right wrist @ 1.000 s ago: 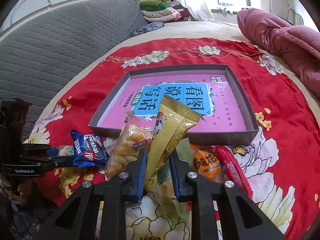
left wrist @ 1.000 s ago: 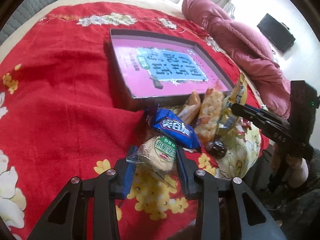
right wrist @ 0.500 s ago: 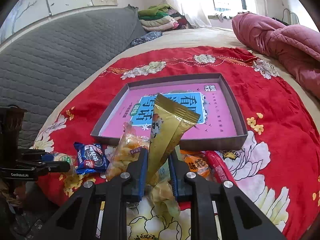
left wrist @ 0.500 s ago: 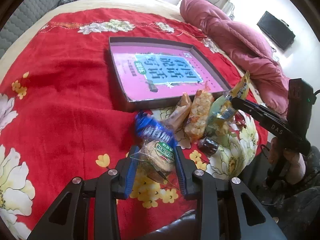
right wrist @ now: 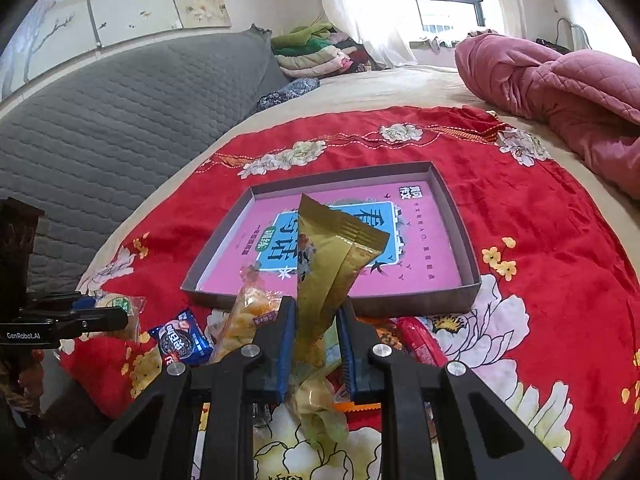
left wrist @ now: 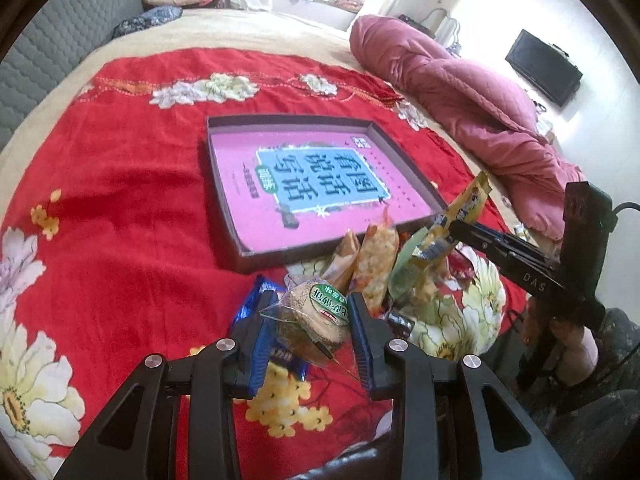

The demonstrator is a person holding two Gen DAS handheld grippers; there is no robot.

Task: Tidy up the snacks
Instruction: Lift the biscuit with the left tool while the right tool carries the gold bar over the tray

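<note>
A shallow box tray (left wrist: 222, 184) with a pink printed bottom lies on the red floral blanket (left wrist: 120, 200); nothing is in it. My left gripper (left wrist: 312, 314) is shut on a round biscuit packet (left wrist: 320, 312) with a green label, held just above a blue cookie packet (left wrist: 247, 304). My right gripper (right wrist: 316, 322) is shut on a tall gold packet (right wrist: 332, 264), which stands upright in front of the tray's (right wrist: 460, 236) near wall. Each gripper shows in the other view: the right gripper (left wrist: 454, 227) with the gold packet (left wrist: 466, 206), the left gripper (right wrist: 122, 318) with the biscuit packet (right wrist: 120, 305).
Loose snacks lie before the tray: an orange puffed-snack bag (right wrist: 250, 312), the blue cookie packet (right wrist: 182, 338), a red packet (right wrist: 420, 344). A pink quilt (right wrist: 560, 80) is piled at the right, a grey padded headboard (right wrist: 120, 120) at the left.
Both grippers have risen a little with their packets. The biscuit packet has come up off the blue cookie packet, and the tray now sits farther away in both views.
</note>
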